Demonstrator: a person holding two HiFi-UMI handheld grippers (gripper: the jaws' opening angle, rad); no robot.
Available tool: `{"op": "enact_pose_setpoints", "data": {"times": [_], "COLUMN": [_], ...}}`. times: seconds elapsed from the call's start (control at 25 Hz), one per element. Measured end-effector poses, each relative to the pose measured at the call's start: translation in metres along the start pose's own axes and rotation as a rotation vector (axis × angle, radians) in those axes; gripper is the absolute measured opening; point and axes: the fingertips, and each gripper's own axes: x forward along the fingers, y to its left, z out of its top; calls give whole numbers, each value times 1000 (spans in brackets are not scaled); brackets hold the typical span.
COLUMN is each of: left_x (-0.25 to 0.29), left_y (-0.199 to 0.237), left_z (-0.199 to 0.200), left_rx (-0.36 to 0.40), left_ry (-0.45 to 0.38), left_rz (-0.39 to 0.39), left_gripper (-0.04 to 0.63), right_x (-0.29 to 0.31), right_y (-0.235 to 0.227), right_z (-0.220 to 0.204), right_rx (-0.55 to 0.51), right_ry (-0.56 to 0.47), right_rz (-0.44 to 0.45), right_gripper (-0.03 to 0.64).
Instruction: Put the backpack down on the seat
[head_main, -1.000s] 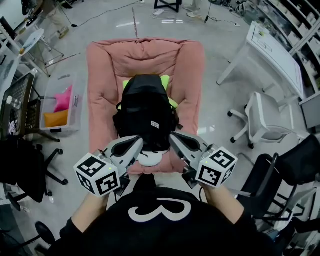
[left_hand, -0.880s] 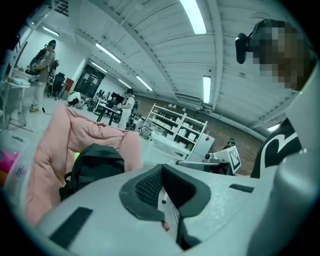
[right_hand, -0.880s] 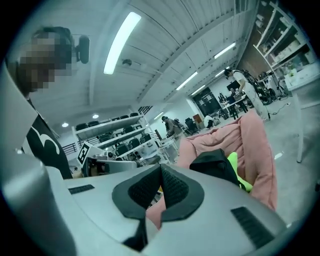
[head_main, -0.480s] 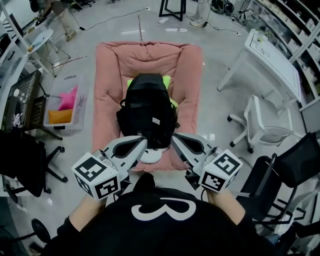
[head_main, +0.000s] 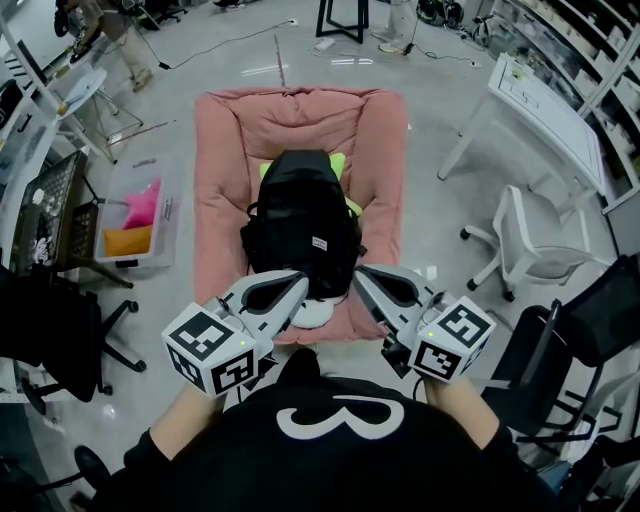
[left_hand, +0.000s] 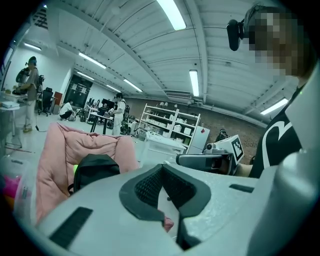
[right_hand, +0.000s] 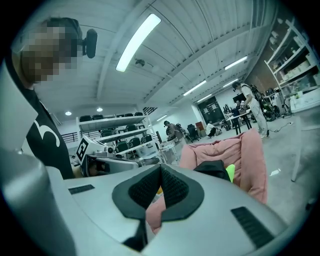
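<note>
A black backpack (head_main: 300, 225) lies on the pink cushioned seat (head_main: 225, 180), with something lime-green (head_main: 348, 205) showing under it. Both grippers hover side by side over the seat's near edge, short of the backpack and clear of it. My left gripper (head_main: 298, 283) is shut with nothing in it, and so is my right gripper (head_main: 360, 277). In the left gripper view the backpack (left_hand: 95, 170) rests against the seat (left_hand: 55, 150), with the right gripper (left_hand: 207, 160) alongside. The right gripper view shows the backpack (right_hand: 215, 169) in the seat (right_hand: 245, 155).
A white object (head_main: 312, 313) lies at the seat's front edge. A clear bin (head_main: 160, 170) with pink and orange items stands to the left. A white table (head_main: 545, 100) and white chair (head_main: 525, 240) stand to the right, black chairs (head_main: 590, 330) nearer. People stand far back.
Both grippers stay shut and empty near the seat's front edge. They and the view have drifted slightly right. The backpack has not moved on the seat.
</note>
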Motion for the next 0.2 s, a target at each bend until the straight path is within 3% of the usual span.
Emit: {"op": "enact_pose_setpoints", "data": {"times": [0.2], "left_x": [5], "left_y": [7], "left_z": [1], "left_rx": [3], "left_ry": [14], "left_rz": [-1], "left_gripper": [6], "right_x": [7], "right_y": [-5], "right_z": [-2], "right_rx": [5], "right_ry": [11], "right_rz": [0], "right_gripper": [3]}}
